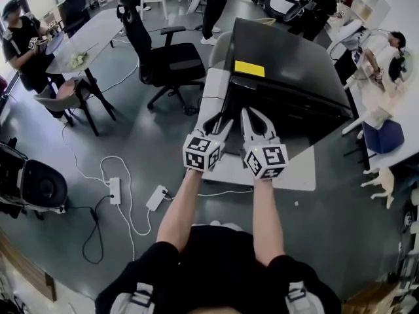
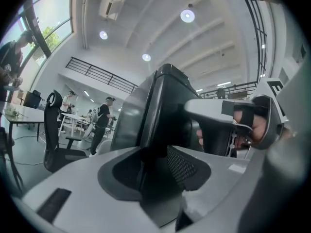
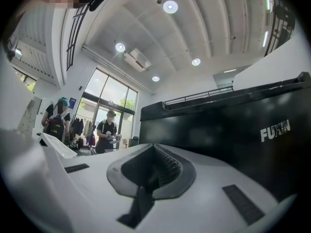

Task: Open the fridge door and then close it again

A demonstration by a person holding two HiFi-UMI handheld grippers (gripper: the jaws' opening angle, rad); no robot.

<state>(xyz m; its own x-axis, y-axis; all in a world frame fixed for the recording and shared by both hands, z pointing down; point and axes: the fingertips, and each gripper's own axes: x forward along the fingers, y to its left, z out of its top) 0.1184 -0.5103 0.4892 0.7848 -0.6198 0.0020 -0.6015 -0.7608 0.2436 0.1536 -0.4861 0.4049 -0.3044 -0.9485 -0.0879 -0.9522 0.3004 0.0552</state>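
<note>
Office; arms outstretched, left tongs clamping fridge door.

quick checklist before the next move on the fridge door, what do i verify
1. left gripper jaws either side of the door edge of the fridge: ok
2. pads pressing on that edge: cannot tell
3. right gripper shut and empty: ok
4. door fully closed right now: cannot tell
5. office chair standing apart from the fridge front: ok
</note>
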